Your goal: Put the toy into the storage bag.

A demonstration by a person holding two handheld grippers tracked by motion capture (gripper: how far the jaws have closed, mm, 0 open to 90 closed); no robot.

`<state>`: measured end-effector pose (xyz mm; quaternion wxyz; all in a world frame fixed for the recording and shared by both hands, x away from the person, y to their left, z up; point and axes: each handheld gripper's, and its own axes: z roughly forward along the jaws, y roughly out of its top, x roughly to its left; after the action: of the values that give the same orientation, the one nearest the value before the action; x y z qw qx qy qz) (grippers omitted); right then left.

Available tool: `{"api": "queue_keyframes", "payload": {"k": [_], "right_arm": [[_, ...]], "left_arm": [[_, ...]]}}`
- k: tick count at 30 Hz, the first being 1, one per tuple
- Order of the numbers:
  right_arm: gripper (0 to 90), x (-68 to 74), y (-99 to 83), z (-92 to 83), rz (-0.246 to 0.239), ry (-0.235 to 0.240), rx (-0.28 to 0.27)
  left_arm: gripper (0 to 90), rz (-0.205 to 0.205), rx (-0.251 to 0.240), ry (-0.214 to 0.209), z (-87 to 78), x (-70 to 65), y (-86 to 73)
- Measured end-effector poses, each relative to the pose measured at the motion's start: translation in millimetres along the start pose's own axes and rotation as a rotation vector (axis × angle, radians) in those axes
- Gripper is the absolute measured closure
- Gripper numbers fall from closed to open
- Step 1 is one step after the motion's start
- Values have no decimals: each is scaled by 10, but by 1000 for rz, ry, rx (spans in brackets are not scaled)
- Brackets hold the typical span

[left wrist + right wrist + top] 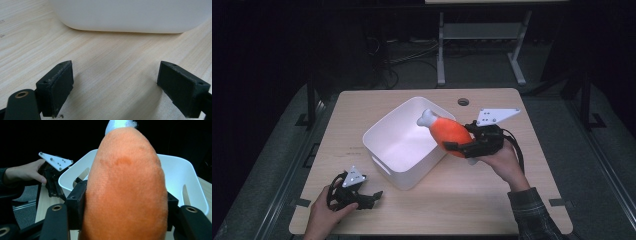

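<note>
Two claws | right claw (460,146) clamps drumstick (446,131) over bin rim (404,147) | left claw (371,197) wide, tabletop.

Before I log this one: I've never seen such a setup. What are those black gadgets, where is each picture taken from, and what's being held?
No robot: a person holds a two-jaw hand gripper in each hand. The high view looks down on a wooden table with a white bin. The other two pictures come from cameras riding on the grippers. The right gripper is clamped on an orange plush drumstick at the bin's rim; its own view shows it close. The left gripper rests near the table's front edge, jaws apart, holding nothing.
</note>
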<state>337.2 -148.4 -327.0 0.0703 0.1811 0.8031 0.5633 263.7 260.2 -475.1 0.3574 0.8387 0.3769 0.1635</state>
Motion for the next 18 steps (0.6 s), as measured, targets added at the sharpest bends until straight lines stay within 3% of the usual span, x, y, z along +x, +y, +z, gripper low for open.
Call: {"api": "queue_keyframes", "payload": {"k": [11, 18], "right_arm": [[388, -8, 186, 169, -16, 9, -10], [388, 8, 354, 380, -34, 21, -4]], "left_arm": [[126, 0, 0, 0, 0, 0, 0], [126, 0, 0, -1, 0, 0, 0]]}}
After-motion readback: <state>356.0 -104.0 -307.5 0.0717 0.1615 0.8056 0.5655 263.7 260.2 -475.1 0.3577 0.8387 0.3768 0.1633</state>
